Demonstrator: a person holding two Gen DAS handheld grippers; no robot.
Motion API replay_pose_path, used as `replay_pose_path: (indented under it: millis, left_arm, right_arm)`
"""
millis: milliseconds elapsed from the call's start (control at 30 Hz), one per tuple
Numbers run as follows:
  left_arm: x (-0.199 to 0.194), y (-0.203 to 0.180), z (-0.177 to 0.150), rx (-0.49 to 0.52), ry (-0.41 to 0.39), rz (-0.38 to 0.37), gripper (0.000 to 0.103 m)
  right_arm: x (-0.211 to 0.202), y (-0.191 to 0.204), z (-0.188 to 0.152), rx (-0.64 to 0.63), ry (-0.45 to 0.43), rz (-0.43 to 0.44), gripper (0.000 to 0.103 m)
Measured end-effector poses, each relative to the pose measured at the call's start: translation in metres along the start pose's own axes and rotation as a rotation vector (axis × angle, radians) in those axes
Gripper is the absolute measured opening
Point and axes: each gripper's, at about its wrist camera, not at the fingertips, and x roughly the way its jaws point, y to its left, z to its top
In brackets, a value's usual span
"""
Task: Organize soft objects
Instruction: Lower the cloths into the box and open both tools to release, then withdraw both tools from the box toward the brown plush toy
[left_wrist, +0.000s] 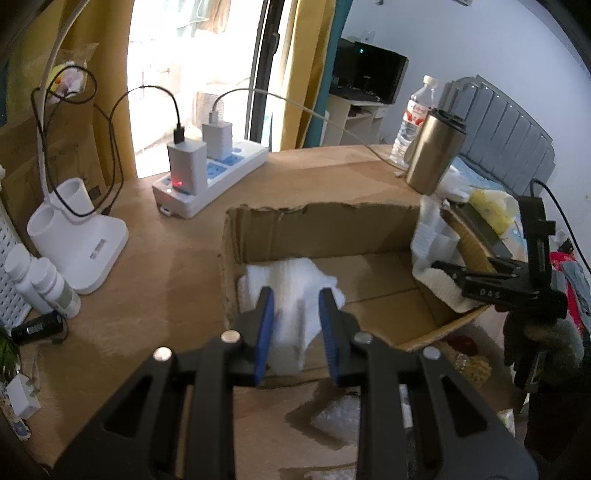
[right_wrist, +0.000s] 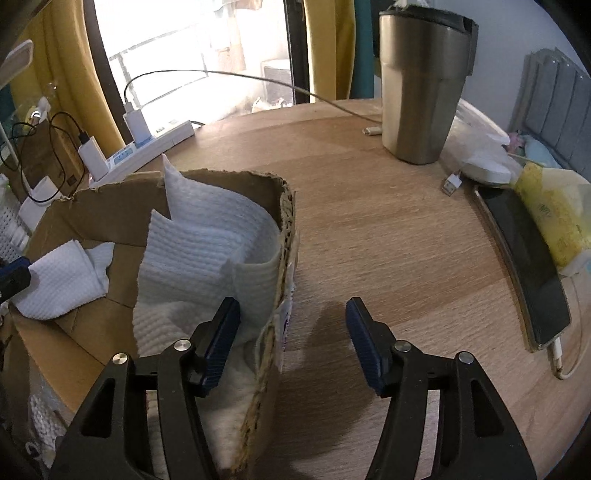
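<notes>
Left wrist view, from the left: a lamp base (left_wrist: 79, 236) and a power strip (left_wrist: 210, 173) stand on the desk (left_wrist: 155, 288), then the open cardboard box (left_wrist: 321, 229), with a steel tumbler (left_wrist: 434, 151) behind its right corner. The left gripper (left_wrist: 295, 325) hangs over the box's near left part, its blue pads narrowly apart with a white cloth (left_wrist: 291, 291) running up between them; the cloth looks pinched there, though whether the pads truly press on it I cannot tell. The right gripper (left_wrist: 476, 273) sits at the box's right wall beside a second cloth (left_wrist: 439, 254) draped over that rim. In the right wrist view the jaws stand wide and hold nothing: the left finger is inside the box against the draped cloth (right_wrist: 207, 251), the right one outside over bare desk, so the wall lies between them. Both cloths look light, limp and waffle-textured; they should fold and sag rather than slip, so taking a bunched fold or a thick edge seems better than a single loose corner
</notes>
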Motion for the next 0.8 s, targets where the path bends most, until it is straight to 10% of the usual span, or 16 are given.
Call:
replay_pose_path:
  millis: [800]
  left_arm:
    - [-0.042,-0.018,-0.014,0.016,-0.061,-0.033,0.027]
  right_arm:
    - [-0.072,0.018,-0.016,-0.04,-0.144,0.031,0.063]
